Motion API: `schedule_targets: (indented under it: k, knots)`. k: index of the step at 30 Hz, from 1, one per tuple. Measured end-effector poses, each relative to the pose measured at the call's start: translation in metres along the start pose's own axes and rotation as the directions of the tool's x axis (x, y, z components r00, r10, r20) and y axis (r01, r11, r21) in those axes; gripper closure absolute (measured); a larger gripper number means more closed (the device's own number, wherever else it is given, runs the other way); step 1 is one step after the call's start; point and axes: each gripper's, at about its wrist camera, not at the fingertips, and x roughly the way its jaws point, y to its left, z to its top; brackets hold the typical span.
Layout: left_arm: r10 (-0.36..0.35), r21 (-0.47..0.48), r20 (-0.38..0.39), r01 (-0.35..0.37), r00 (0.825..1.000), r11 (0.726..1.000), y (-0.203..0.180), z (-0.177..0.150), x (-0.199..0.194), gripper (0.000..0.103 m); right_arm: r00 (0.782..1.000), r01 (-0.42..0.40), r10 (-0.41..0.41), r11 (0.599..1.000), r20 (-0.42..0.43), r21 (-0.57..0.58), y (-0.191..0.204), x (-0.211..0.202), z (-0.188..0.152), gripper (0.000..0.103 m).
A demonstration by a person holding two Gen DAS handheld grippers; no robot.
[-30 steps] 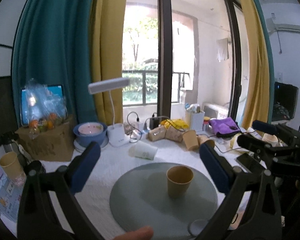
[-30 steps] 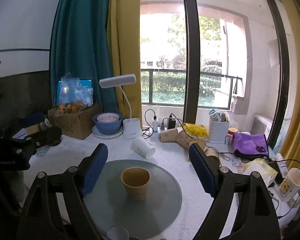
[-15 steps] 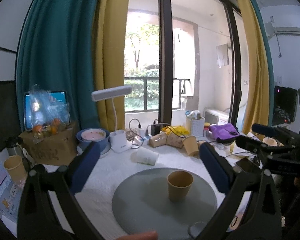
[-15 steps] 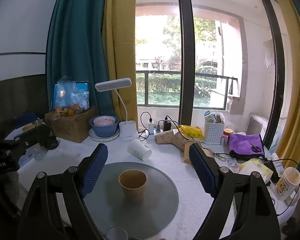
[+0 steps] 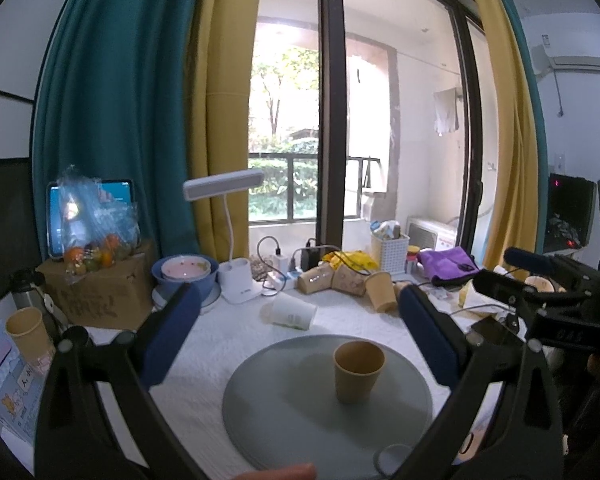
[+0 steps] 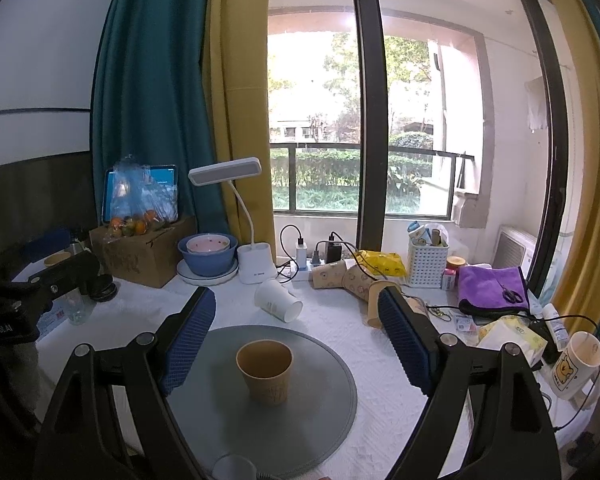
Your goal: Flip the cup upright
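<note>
Brown paper cup [image 6: 264,372] sits upright, mouth up, on the grey round mat [image 6: 324,412], a bit off the mat's centre toward the window side; flip looks done. Left gripper [image 5: 300,340] and right gripper [image 6: 296,340] both spread wide, holding nothing, pulled back on the near side of the mat, cup between the pads but not touched. Cup handling: light, thin-walled, crushes easily, tips with a nudge. If re-gripping, pinch the sidewall mid-height, gentle squeeze, not the rim. A white cup [image 6: 278,301] lies on its side just beyond the mat; probably empty, hard to tell from here.
</note>
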Motion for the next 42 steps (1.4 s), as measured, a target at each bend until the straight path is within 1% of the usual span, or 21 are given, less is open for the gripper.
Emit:
schedule_targets:
  k: [33, 38, 42]
  knots:
    - [0.000, -0.002, 0.005, 0.000, 1.000, 1.000, -0.0029, -0.0013, -0.0013, 0.003, 1.000, -0.002, 0.002, 1.000, -0.003, -0.002, 0.0001, 0.0008, 0.0002, 0.017]
    - [-0.003, -0.003, -0.004, 0.003, 1.000, 1.000, -0.0034, -0.0022, -0.0005, 0.003, 1.000, -0.002, 0.002, 1.000, -0.006, -0.001, -0.0002, 0.0009, -0.0006, 0.017]
    - [-0.009, -0.007, 0.013, 0.009, 1.000, 1.000, -0.0037, -0.0022, -0.0043, 0.003, 1.000, -0.001, 0.001, 1.000, -0.008, 0.000, 0.0002, 0.0022, -0.0013, 0.017]
